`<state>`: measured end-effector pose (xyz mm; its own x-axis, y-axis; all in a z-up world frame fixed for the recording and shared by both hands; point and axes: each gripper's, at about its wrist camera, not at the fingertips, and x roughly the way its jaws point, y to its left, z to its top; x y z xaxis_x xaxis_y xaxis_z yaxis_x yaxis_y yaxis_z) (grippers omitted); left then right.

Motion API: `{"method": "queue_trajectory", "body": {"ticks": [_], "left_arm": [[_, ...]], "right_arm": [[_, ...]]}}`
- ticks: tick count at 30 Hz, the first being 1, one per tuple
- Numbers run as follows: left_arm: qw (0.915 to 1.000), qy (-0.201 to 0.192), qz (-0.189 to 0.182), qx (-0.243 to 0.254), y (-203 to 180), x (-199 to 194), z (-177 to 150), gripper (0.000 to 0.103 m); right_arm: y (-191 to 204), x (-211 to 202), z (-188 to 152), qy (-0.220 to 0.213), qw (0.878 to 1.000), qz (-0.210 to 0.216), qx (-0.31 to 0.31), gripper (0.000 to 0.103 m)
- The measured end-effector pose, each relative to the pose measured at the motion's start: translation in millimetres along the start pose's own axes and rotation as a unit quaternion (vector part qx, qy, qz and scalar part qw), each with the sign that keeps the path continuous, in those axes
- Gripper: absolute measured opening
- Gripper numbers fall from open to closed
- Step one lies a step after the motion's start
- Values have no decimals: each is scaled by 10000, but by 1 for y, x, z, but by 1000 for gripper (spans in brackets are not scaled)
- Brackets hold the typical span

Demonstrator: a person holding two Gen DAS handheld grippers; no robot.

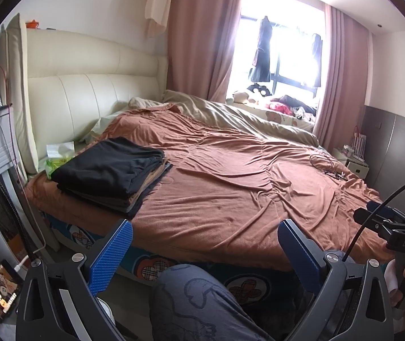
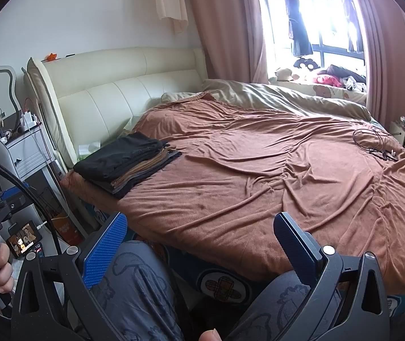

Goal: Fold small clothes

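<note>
Folded clothes (image 1: 108,170) sit stacked at your blanket's (image 1: 230,176) left edge; both grippers, left gripper (image 1: 205,244) and right gripper (image 2: 199,238), gape wide and empty; only your right view shows the mirror (image 2: 2,85).

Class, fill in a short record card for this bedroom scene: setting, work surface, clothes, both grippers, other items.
setting: bedroom, bed beside a bright window
work surface: brown bedspread, wrinkled
clothes: folded stack, black piece on top, at the bed's near left corner by the headboard
left gripper: open, empty, held short of the bed
right gripper: open, empty, above the person's knees
other items: cables on the far right of the bed; phone lit, low on the left
</note>
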<state>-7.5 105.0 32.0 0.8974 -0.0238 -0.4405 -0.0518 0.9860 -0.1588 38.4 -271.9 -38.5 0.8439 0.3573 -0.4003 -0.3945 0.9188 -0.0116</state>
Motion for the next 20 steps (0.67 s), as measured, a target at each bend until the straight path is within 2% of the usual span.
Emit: {"method": "queue_trajectory", "body": {"ticks": [20], "left_arm": [[10000,26,31,55,3,2,-1,103]], "right_arm": [[2,8,1,78,10000,-40,21,103]]}}
